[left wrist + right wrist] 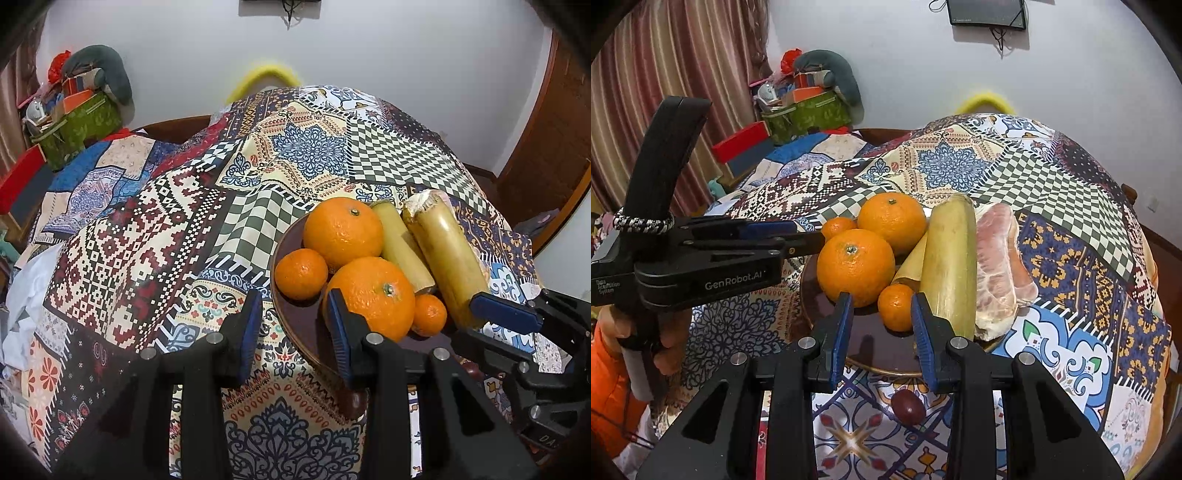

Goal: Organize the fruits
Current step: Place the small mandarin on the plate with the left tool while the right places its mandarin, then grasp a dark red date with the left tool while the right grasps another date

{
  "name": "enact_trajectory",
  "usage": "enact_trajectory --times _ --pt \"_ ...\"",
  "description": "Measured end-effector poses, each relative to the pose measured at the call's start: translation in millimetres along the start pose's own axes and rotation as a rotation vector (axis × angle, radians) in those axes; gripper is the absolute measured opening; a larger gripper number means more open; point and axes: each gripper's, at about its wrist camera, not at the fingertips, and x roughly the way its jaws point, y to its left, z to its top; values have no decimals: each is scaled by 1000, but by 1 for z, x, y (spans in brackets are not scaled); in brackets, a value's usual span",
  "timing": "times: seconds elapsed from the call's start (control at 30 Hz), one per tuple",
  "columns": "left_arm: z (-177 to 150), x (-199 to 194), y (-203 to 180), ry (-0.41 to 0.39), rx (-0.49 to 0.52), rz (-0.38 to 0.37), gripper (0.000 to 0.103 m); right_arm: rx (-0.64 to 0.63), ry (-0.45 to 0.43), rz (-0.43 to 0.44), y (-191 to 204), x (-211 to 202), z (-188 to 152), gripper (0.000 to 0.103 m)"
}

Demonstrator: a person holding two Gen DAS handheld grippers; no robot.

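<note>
A dark brown plate (871, 343) sits on the patterned tablecloth and holds two large oranges (855, 267), two small mandarins (895, 306), two yellow sugarcane pieces (951, 266) and a peeled pomelo piece (997, 266). A dark red grape (908, 405) lies on the cloth in front of the plate, under my right gripper (882, 332), which is open and empty, its fingertips either side of a small mandarin. My left gripper (293, 332) is open and empty at the plate's left rim (295, 321), beside a large orange (373, 295). The right gripper's fingers (506, 314) show in the left wrist view.
The tablecloth (147, 236) covers a rounded table that drops away on all sides. A green box with clutter (809, 110) and a red box (742, 142) stand at the back left near a curtain. The left gripper's body (701, 258) fills the left of the right wrist view.
</note>
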Motion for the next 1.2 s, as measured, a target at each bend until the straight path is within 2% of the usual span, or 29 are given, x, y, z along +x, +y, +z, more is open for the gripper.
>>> enact_trajectory --times 0.2,0.47,0.6,0.73,0.93,1.2 --pt "-5 -9 -1 -4 -3 -11 37 11 -8 -5 -1 -7 -1 30" --pt "-21 -40 -10 -25 30 -15 37 33 -27 -28 -4 -31 -7 30" --pt "-30 -55 -13 -37 34 -14 48 41 -32 -48 -6 -44 -13 30" --pt "-39 -65 -15 -36 39 -10 54 51 -27 -61 -8 -52 -20 31" --pt "-53 -60 -17 2 35 -18 54 69 6 -60 -12 -54 -36 32" --pt "-65 -35 -25 64 41 -54 54 71 69 -45 -12 -32 -49 32"
